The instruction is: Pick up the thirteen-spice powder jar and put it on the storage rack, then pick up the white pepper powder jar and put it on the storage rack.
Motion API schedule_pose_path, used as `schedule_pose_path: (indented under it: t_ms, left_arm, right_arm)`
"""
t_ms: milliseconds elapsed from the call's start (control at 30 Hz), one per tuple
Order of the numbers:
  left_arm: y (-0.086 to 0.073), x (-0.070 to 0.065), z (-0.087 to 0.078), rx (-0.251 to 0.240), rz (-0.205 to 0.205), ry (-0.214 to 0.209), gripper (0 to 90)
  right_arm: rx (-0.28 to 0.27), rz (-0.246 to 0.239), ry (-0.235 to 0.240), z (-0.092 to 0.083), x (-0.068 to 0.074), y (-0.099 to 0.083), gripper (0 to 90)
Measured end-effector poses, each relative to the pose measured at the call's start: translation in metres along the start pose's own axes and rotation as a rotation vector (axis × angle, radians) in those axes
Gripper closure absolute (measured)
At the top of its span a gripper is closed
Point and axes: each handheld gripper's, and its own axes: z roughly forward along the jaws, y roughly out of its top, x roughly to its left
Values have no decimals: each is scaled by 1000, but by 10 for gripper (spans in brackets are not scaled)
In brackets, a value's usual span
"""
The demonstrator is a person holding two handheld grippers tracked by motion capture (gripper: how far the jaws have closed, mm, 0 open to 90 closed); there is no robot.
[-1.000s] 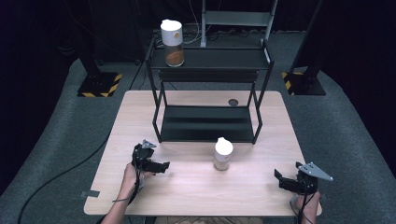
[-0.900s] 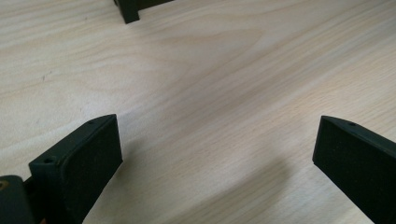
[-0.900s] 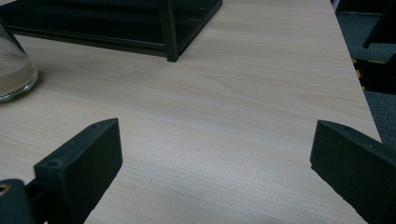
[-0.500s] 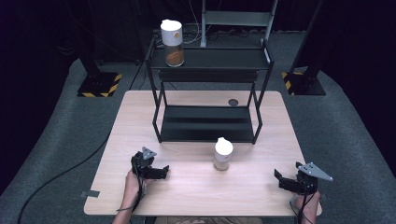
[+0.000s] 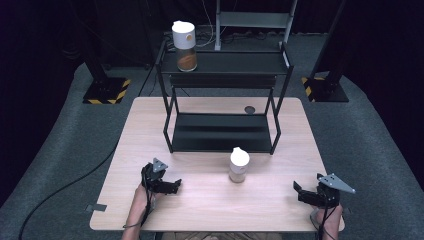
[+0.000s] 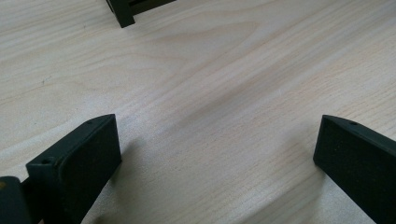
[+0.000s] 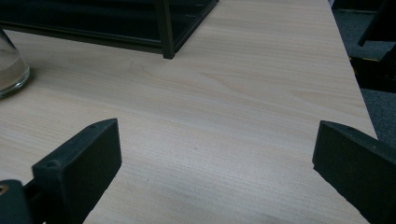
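1 small jar stands upright on the tabletop, just in front of the black rack and between the 2 grippers. It has a white lid on top and a see-through body with pale, sandy stuff in the bottom. In the right gripper view its rounded glass-like wall shows at the left edge.

I think the jar is hard and smooth, so it could slip. It looks like glass, so it could break if it tips or drops. It looks small and not very heavy. A good place to take hold is the round body below the lid, with 1 finger on each side, squeezing gently. The lid may come loose, so I would not grab there.

The left gripper rests low at the tabletop, to the left of the jar and apart from it. Its fingers are spread wide with nothing between them, just bare wood. The right gripper sits near the right front corner, well apart from the jar. Its fingers are spread wide too and hold nothing.

The tabletop is pale wood with fine lines in it, flat and smooth. The rack is thin black metal with 2 flat shelves. A second jar, taller, with a white lid and brown stuff inside, stands on the top shelf at the left. A small dark round thing lies on the tabletop behind the rack. Grey carpet lies all around.
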Motion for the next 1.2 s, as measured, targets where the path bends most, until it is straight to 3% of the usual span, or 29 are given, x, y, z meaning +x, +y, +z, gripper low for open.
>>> schedule_pose_path:
  t_ms: [167, 367, 500, 600, 767, 833, 1000, 1200]
  left_arm:
    - [-1, 0, 0, -3, 1, -5, 2]
    - [-1, 0, 0, -3, 2, -5, 3]
    - [-1, -1, 0, -4, 2, -3, 3]
    - [-1, 0, 0, -3, 0, -4, 2]
    - [-1, 0, 0, -3, 0, -4, 3]
    - [-1, 0, 0, -4, 1, -5, 3]
    - [-1, 0, 0, -3, 1, -5, 4]
    - [-1, 0, 0, -3, 2, -6, 5]
  right_arm:
    - [4, -4, -21, 0, 4, 1, 3]
    - [34, -8, -9, 5, 4, 7, 0]
    - [28, 5, 36, 12, 12, 10, 0]
    - [4, -17, 109, 19, 31, 14, 0]
    - [13, -133, 247, 39, 70, 33, 0]
    - [19, -167, 279, 48, 83, 39, 0]
    - [6, -233, 323, 68, 107, 53, 0]
    - [7, -257, 338, 88, 121, 67, 0]
